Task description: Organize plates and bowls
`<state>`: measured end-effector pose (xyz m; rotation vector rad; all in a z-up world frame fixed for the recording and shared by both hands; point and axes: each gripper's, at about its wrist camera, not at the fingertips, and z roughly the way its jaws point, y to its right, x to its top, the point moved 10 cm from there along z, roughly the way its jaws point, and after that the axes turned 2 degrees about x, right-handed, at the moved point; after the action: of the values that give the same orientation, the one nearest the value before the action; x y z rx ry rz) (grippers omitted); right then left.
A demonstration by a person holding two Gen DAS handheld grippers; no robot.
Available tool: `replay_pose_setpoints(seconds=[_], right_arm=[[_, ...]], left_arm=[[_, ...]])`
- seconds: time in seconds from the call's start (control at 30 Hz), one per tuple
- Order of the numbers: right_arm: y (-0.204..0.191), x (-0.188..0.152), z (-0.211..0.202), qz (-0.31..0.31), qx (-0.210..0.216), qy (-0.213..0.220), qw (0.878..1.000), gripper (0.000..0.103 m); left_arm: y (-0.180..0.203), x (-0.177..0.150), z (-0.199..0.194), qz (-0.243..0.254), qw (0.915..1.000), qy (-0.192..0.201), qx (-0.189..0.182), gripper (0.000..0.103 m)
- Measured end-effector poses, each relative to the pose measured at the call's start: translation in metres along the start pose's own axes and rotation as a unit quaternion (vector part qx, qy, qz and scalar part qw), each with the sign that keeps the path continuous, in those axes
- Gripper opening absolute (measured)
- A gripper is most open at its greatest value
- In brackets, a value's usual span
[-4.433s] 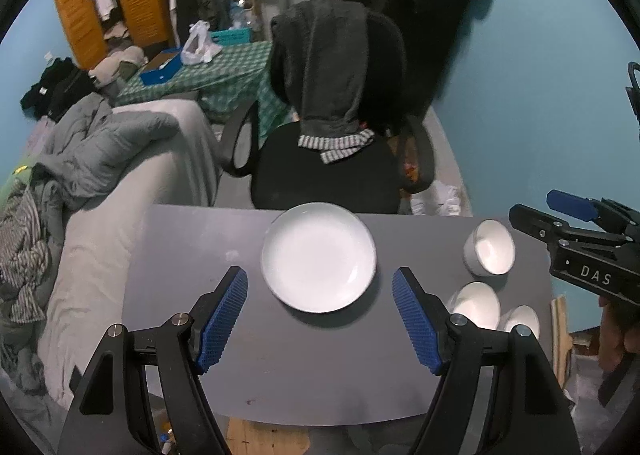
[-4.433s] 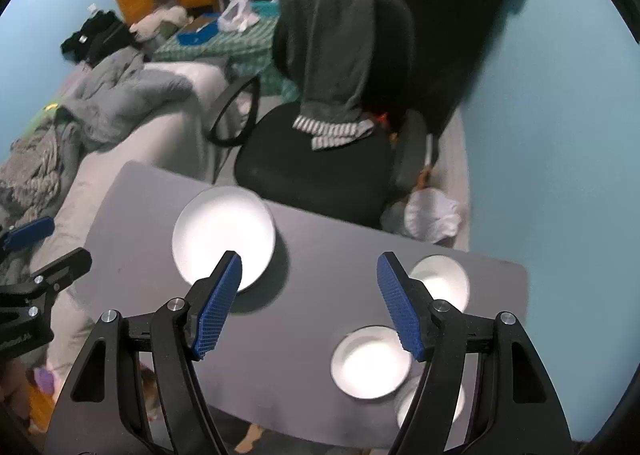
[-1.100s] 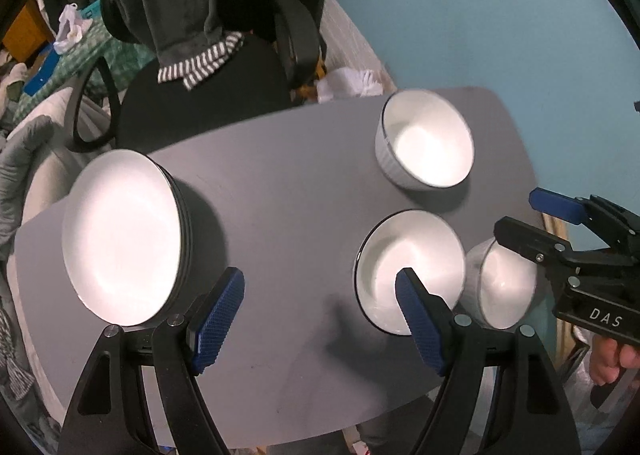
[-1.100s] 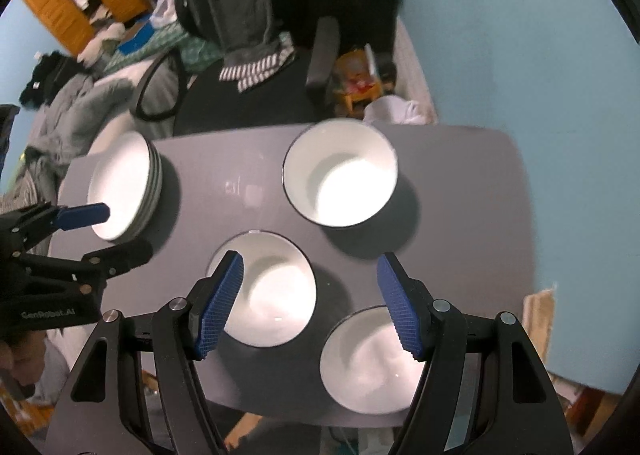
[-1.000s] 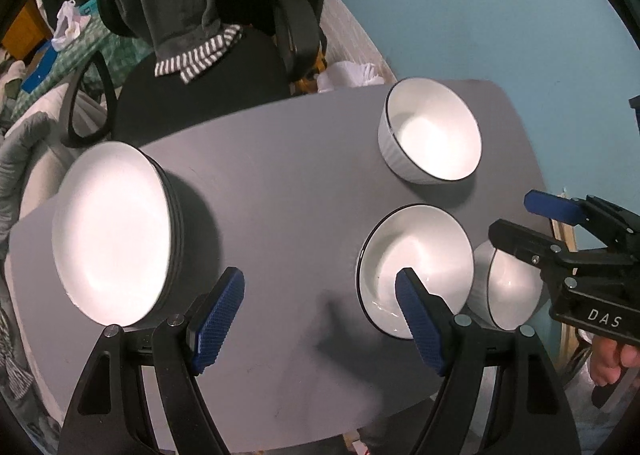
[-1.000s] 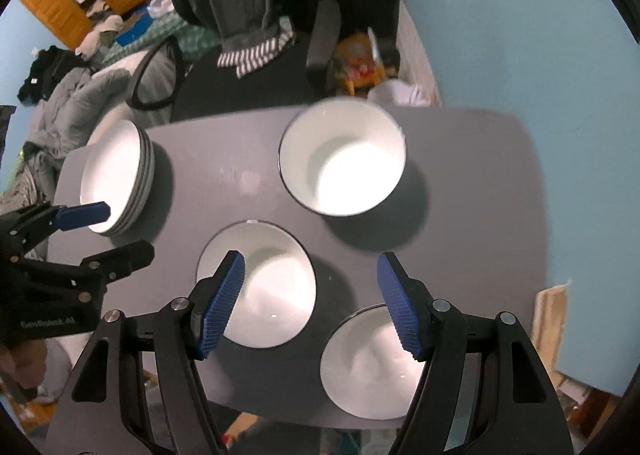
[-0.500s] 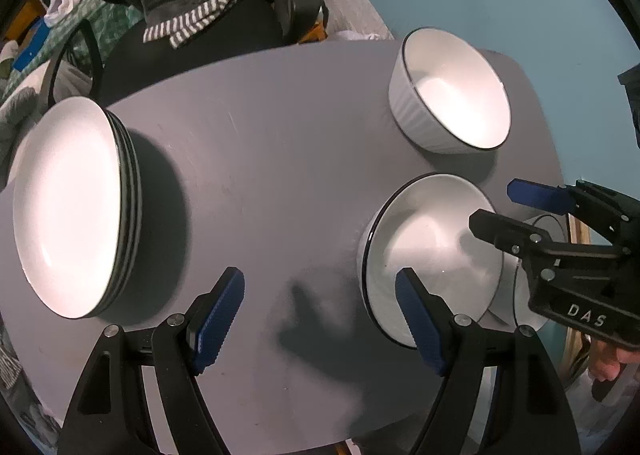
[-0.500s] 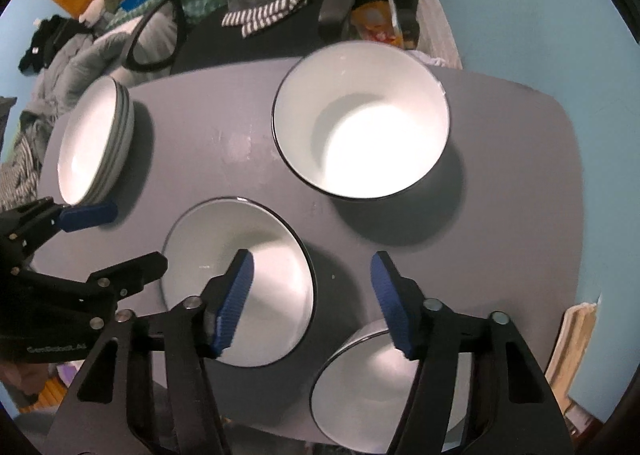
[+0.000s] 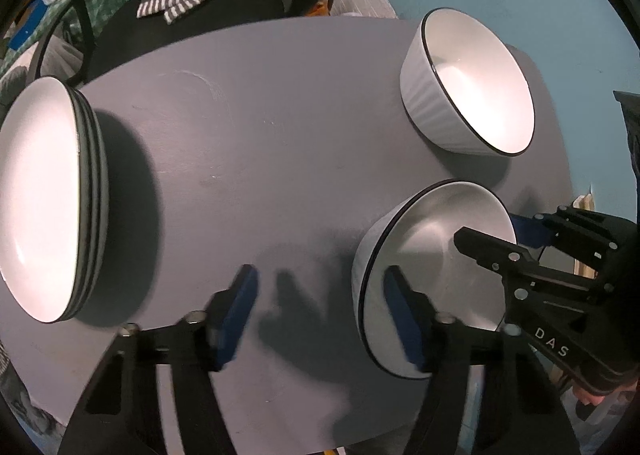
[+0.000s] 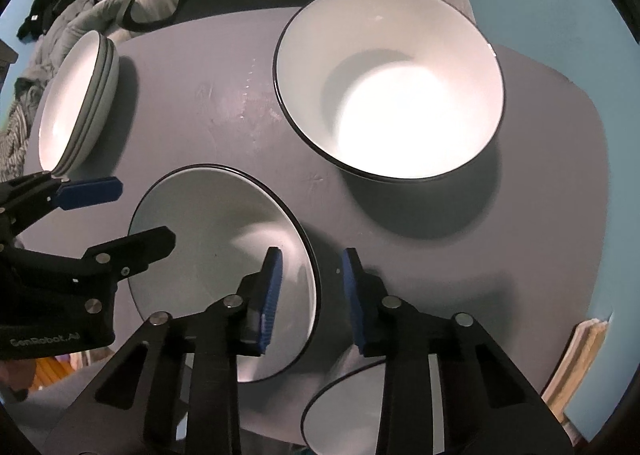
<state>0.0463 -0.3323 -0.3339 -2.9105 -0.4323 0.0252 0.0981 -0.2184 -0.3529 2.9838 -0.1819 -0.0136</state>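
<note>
From the left wrist, the left tool (image 9: 318,303) points down at the grey oval table (image 9: 280,127), its blue-padded jaws having just been narrowing and now astride the near-left rim of the middle white bowl with a thin black rim (image 9: 432,267): one pad is inside the bowl, the other outside over bare table, neither pressing on the wall, so the tool is still released. Beyond the tool to its right stands a second white black-rimmed bowl (image 9: 476,91), apart from the first. Off to the tool's left sits a stack of white plates with dark edges (image 9: 48,199). The right tool (image 9: 520,239) reaches over the middle bowl's far side (a bit of a hand shows under it). From the right wrist, the right tool (image 10: 308,287) has just been closing its jaws, which straddle the right rim of the middle bowl (image 10: 216,247), left pad inside, right pad outside; gaps remain on both sides, so it is not yet clenched. Ahead of this tool is the second bowl (image 10: 400,95), a third black-rimmed white bowl (image 10: 344,411) shows beneath it at the near table edge, the plates (image 10: 76,103) lie far left, and the left tool (image 10: 120,215) hangs over the middle bowl's left side.
</note>
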Motion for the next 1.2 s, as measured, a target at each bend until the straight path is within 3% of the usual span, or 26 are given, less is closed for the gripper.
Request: replay_pose_setpoints(seconds=[0.17, 0.6, 1.2], right_arm=[[-0.001, -0.003, 0.003, 0.002, 0.01, -0.01, 1.0, 0.015], [0.006, -0.019, 0.011, 0.026, 0.031, -0.045, 0.998, 0.01], [0.001, -0.012, 0.011, 0.033, 0.041, -0.048, 0.997, 0.005]], left_arm=[[0.002, -0.001, 0.01, -0.019, 0.9993, -0.025, -0.019, 0.04], [0.021, -0.017, 0.026, -0.004, 0.9969, -0.069, -0.039, 0.011], [0.02, -0.015, 0.028, -0.045, 0.9967, -0.047, -0.047, 0.007]])
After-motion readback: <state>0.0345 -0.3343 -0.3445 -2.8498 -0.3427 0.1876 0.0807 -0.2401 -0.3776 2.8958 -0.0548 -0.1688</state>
